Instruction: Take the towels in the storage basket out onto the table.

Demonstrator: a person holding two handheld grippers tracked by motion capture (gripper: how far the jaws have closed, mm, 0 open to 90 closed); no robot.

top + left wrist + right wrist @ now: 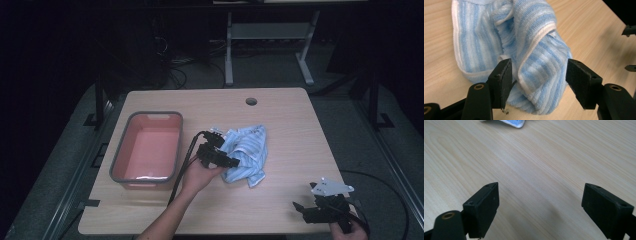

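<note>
Wooden table [300, 150], dark room beyond. Striped blue towel [246, 155] lies crumpled near table centre, right of pink tub [147, 147]. Left gripper [539, 75] at towel's left edge, jaws apart around a raised fold, pads not pressing. Right gripper [540, 205] near front right corner, jaws wide over bare wood

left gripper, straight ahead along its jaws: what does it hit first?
The blue-and-white striped towel. The left gripper has its jaws open on either side of a bunched fold, which already sits between them; whether the pads touch it is unclear. Going on, it would push into the cloth first.
</note>
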